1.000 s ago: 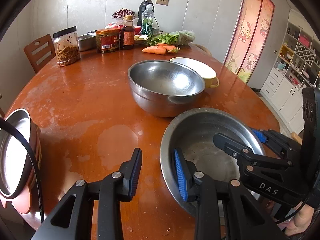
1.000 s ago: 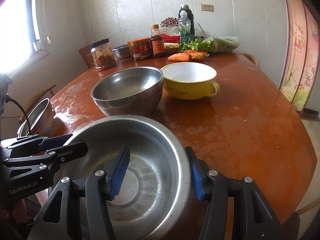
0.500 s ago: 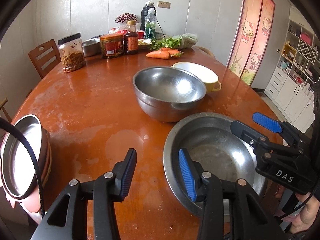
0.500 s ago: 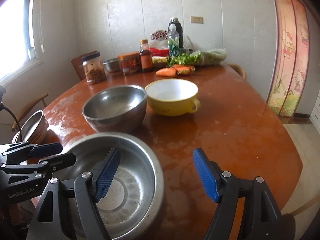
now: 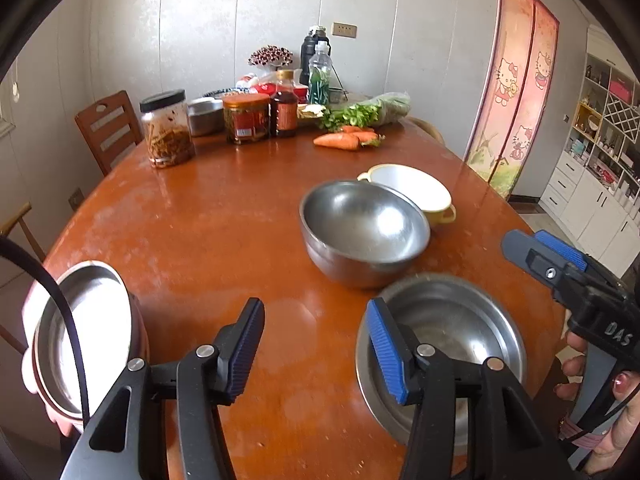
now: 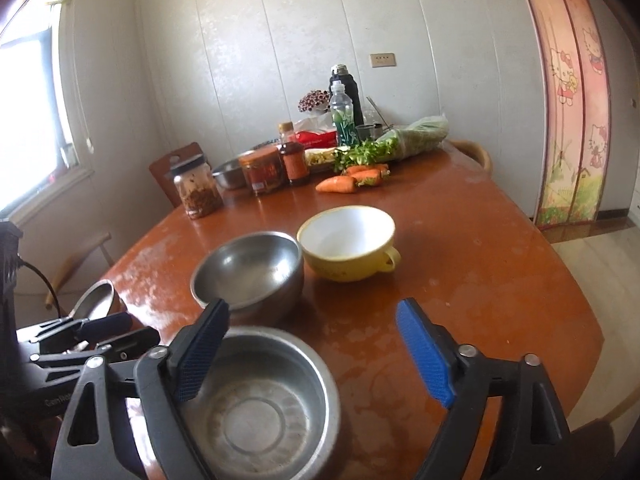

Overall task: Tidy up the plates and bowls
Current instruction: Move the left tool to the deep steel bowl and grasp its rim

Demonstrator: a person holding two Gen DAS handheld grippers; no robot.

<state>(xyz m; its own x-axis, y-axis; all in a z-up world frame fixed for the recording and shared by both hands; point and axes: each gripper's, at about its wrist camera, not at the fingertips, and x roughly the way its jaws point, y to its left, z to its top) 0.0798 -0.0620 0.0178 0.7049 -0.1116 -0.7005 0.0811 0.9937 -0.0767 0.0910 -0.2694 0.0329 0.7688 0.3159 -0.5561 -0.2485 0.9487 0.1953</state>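
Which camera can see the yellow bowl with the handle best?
The right wrist view. There the yellow bowl shows whole: white inside, yellow side, handle. In the left wrist view the deep steel bowl covers much of it, leaving only part of it visible.

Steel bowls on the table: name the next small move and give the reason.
Probably bring the right gripper forward to the rim of the deep steel bowl. Both grippers' fingers have just been opening and hold nothing; the wide steel basin sits free on the table, so the deep bowl could nest in it.
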